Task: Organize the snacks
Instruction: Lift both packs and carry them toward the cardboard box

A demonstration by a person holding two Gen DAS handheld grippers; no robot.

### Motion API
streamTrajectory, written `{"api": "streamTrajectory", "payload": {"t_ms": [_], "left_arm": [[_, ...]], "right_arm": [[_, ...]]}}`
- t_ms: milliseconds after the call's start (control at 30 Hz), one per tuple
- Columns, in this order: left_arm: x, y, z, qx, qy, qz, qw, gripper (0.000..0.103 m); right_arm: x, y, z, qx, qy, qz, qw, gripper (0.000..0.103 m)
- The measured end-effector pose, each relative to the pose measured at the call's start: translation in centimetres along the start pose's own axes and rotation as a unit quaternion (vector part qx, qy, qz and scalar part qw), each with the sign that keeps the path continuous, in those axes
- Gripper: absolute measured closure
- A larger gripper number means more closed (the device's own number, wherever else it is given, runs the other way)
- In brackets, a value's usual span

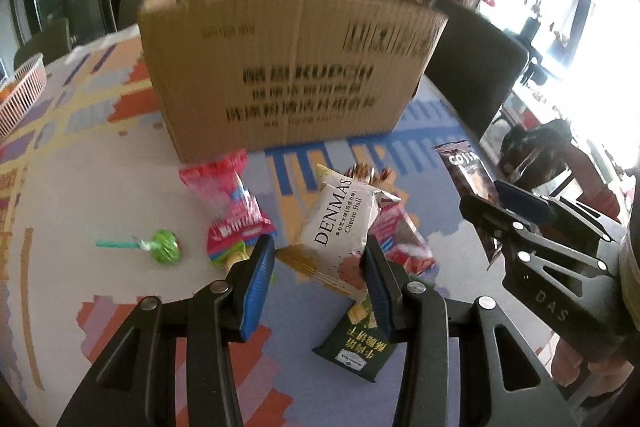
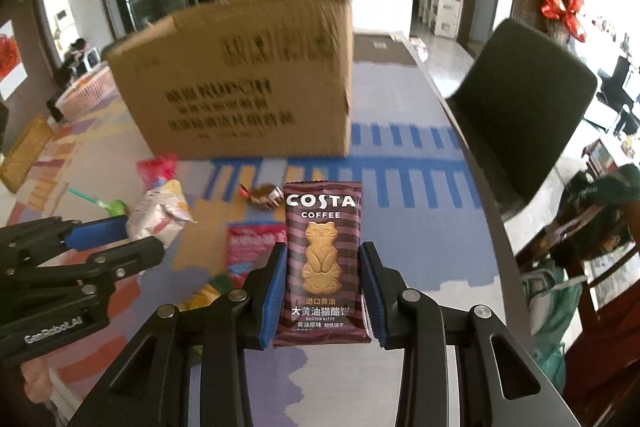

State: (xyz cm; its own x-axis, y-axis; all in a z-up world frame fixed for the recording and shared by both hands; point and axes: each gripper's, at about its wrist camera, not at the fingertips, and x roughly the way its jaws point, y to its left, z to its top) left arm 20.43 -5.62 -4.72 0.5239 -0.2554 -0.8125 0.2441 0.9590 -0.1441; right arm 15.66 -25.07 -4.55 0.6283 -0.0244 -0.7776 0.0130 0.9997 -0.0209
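A white Denmas cheese ball packet (image 1: 340,227) hangs tilted above the patterned table (image 1: 100,155), and my left gripper (image 1: 318,241) is shut on its lower part. The right wrist view shows the same packet (image 2: 160,215) at the left gripper's (image 2: 136,235) tips. My right gripper (image 2: 323,247) is shut on a brown Costa butter kitty biscuit packet (image 2: 322,259), held upright and off the table. The left wrist view has this packet (image 1: 464,167) at the right gripper's (image 1: 486,197) tips. An open cardboard box (image 1: 292,59) stands behind the snacks.
On the table lie a green lollipop (image 1: 166,245), a red-pink packet (image 1: 232,199), a pink packet (image 1: 400,239), a dark green packet (image 1: 356,347) and a brown wrapped sweet (image 2: 264,193). A pink basket (image 1: 20,87) sits far left. A dark chair (image 2: 532,99) stands by the table's right edge.
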Motion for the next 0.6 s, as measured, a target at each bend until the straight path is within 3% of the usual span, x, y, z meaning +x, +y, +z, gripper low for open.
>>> {"api": "streamTrajectory", "payload": {"t_ms": [600], "left_arm": [[-8.9, 0.2, 4.5, 0.002, -0.133, 0.007, 0.9911, 0.059]], "right_arm": [[-7.2, 2.7, 5.5, -0.014, -0.120, 0.043, 0.992, 0.066]]}}
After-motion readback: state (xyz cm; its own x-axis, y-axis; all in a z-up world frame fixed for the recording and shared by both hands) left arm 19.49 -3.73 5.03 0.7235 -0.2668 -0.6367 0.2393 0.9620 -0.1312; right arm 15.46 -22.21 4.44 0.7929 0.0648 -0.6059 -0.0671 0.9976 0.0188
